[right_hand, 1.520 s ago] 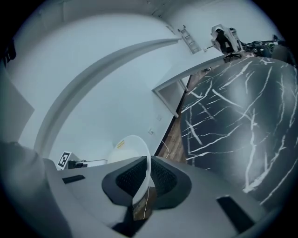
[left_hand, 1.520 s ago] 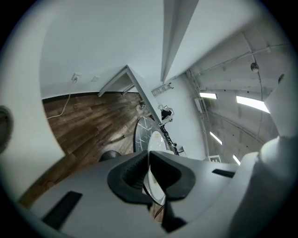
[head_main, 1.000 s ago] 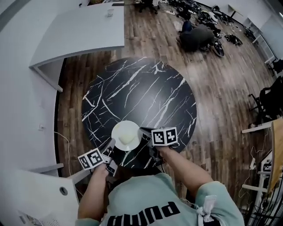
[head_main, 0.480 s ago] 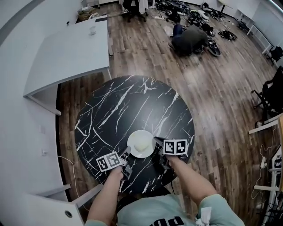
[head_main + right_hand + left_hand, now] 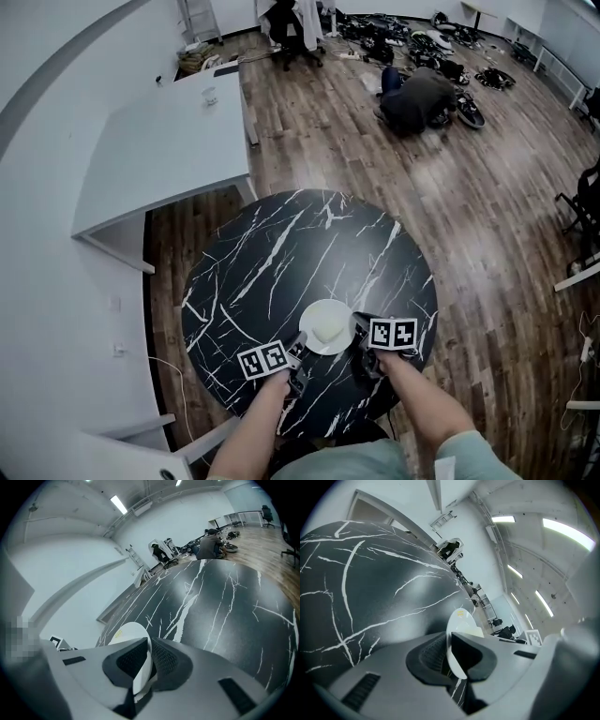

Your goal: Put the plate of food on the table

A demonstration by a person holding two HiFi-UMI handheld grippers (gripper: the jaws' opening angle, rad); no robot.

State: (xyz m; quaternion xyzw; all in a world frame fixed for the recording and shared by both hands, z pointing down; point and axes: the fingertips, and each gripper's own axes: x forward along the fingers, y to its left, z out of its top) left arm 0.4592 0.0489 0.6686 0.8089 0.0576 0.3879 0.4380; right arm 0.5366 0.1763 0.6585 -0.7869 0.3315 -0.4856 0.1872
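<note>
A small white plate [image 5: 326,327] with a pale lump of food [image 5: 325,327] on it hangs over the near part of the round black marble table [image 5: 281,253]. My left gripper [image 5: 296,348] is shut on the plate's left rim [image 5: 455,641]. On the opposite side my right gripper [image 5: 357,331] is shut on the right rim [image 5: 140,667]. In both gripper views the thin white rim sits pinched between the dark ribbed pads. Whether the plate touches the tabletop cannot be told.
A white desk [image 5: 159,141] with a small cup [image 5: 210,95] stands at the back left. Wood floor [image 5: 487,216] surrounds the table. A dark heap and scattered gear [image 5: 422,89] lie at the far right. A white chair part [image 5: 141,441] is near left.
The plate and both grippers have moved forward over the table, from its near edge toward its near middle. Both grips stay the same.
</note>
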